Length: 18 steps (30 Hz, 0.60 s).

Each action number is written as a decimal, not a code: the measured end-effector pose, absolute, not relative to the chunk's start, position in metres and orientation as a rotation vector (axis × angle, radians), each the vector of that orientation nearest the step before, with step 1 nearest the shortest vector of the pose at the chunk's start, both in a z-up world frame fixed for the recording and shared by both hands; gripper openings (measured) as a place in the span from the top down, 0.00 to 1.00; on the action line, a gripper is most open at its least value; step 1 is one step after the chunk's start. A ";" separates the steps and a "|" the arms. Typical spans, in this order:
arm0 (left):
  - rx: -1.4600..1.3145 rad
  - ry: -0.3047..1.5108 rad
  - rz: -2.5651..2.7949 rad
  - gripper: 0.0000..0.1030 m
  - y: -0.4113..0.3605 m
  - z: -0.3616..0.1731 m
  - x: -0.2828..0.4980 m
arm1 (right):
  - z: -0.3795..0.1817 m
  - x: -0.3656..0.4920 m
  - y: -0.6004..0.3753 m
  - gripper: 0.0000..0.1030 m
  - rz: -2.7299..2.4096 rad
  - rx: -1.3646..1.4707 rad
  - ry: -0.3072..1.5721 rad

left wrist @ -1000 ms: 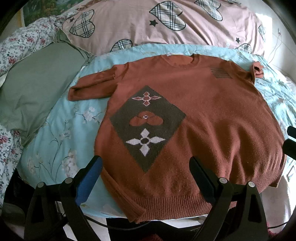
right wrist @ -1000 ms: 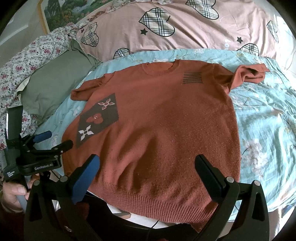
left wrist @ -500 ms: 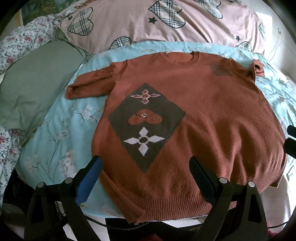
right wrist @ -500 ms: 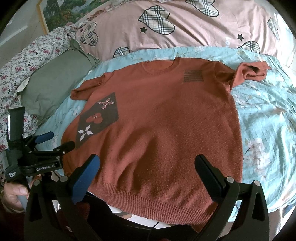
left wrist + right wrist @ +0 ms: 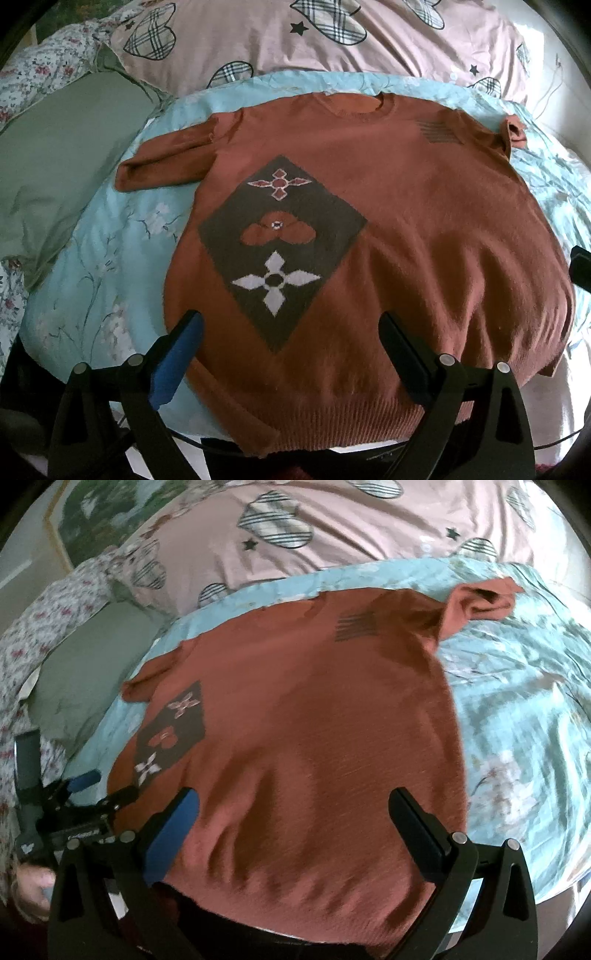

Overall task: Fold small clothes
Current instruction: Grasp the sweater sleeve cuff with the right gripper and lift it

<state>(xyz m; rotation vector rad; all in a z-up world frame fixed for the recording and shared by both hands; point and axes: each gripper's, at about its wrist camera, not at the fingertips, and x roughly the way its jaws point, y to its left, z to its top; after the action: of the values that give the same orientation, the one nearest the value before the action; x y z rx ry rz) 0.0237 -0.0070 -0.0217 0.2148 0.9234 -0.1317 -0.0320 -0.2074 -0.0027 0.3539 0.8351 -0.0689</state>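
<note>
My left claw hangs spread wide over the hem beside the diamond motif, gripping nothing. The rust sweater lies flat, face up on the bed's blue floral sheet, sleeves out, ready for folding. My right claw gapes empty above its hem.

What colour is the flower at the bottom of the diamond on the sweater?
White, with a dark centre: the four-petal flower on the rust-orange knitted sweater. The left wrist view shows it best.

No text, label or number is legible; the lettering on the left tongs is blurred.
</note>
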 end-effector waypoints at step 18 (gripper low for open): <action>0.218 0.941 -0.150 0.04 -0.024 -0.019 0.067 | 0.021 0.047 -0.426 0.43 -0.318 0.611 0.648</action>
<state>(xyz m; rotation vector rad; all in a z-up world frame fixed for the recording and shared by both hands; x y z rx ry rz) 0.0672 -0.0241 -0.0194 0.2182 0.9413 -0.1501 0.0468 -0.4264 0.0214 0.6111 0.6475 -0.3175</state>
